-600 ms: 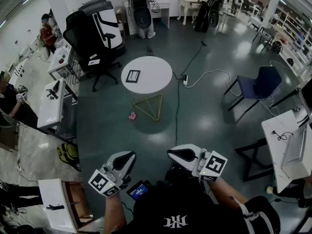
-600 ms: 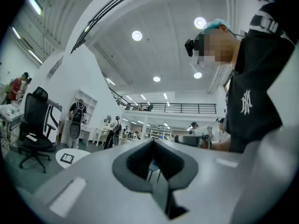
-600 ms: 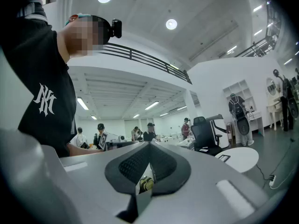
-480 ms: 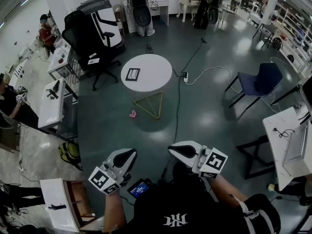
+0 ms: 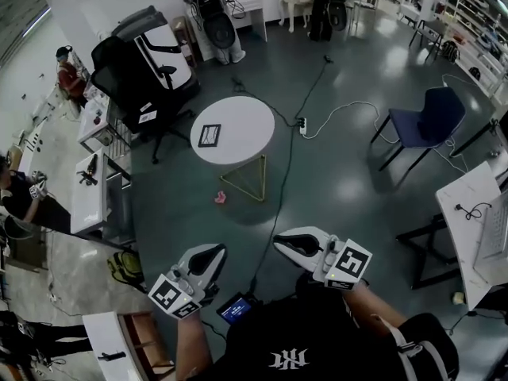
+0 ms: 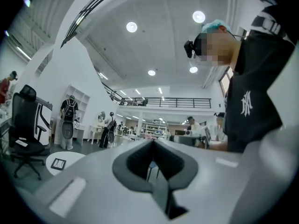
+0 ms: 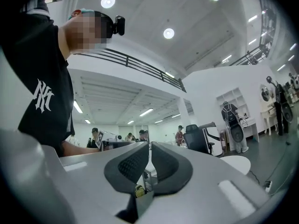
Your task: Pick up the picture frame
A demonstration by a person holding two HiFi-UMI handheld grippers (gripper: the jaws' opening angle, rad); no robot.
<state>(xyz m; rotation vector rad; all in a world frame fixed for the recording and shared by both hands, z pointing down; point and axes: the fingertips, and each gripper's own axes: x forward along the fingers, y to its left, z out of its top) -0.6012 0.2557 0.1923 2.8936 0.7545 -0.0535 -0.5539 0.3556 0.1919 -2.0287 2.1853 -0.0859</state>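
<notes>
Currently the picture frame [image 5: 210, 135] lies flat on the round white table [image 5: 248, 124], upper middle of the head view. It is well apart from the left gripper [image 5: 208, 255] and right gripper [image 5: 288, 244] at the bottom, whose jaws are together and empty.

The left gripper [image 5: 208, 254] was held level in front of the torso, pointing away from the body. Its jaws were closed pad to pad, with nothing between them. The right gripper [image 5: 287, 243] was held level beside it and apart from it, jaws likewise closed and empty. The left forearm [image 5: 188, 346] and right forearm [image 5: 375, 314] extended forward, one behind each gripper.
</notes>
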